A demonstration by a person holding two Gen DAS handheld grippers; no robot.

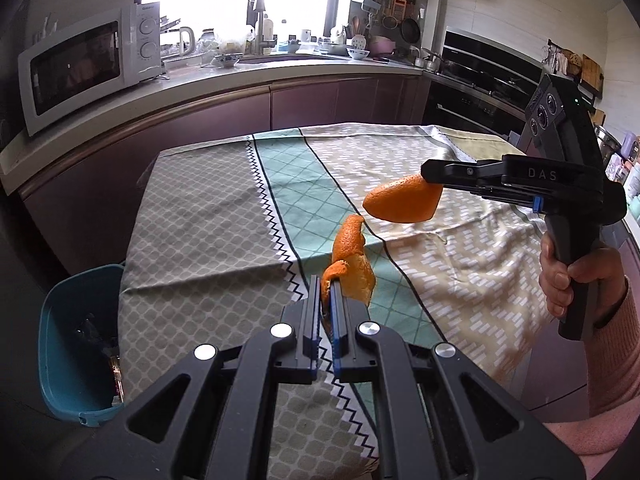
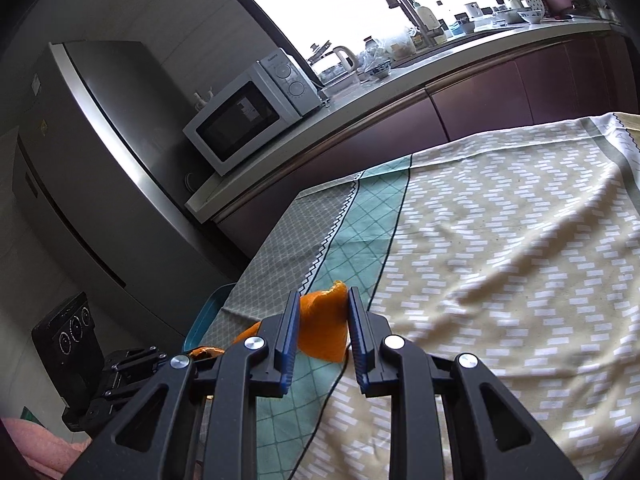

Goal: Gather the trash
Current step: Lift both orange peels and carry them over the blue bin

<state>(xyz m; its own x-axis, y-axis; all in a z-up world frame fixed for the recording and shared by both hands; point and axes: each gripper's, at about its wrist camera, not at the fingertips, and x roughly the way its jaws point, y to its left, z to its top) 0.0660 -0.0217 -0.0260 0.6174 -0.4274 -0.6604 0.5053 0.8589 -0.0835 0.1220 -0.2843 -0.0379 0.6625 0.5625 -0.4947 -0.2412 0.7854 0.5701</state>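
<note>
L gripper [image 1: 329, 280]: jaws nearly together, clenched on a curled strip of orange peel [image 1: 352, 258]. Strip stands up and out past the fingertips, curling fwd; lower end pinched between the blue pads, clear of the tablecloth [image 1: 192, 216]

R gripper [image 2: 323, 300]: jaws part-way apart, clamped on a broader, wedge-shaped peel piece [image 2: 324, 330] — both pads pressing its sides. In L wrist view the same piece [image 1: 402, 199] hangs off the R gripper's tip [image 1: 430, 182], in the air above the beige part of the cloth, orange skin side facing the camera. Person's hand [image 1: 568, 280] wraps the R gripper's handle, pink sleeve at the wrist

Both pieces lifted, neither touching the table. In L wrist view wedge sits up and to the right of the strip, near but apart

Teal bin [image 1: 76, 344] on the floor just beside the table's left edge, dark contents inside, can't tell what. Its rim [image 2: 208, 316] also shows in R wrist view just past the cloth edge, beyond the L gripper body at lower left

Bkgd: white microwave [image 1: 80, 64] on counter [image 1: 240, 76], sink area under bright window, fridge [image 2: 100, 160] next to microwave in R wrist view
</note>
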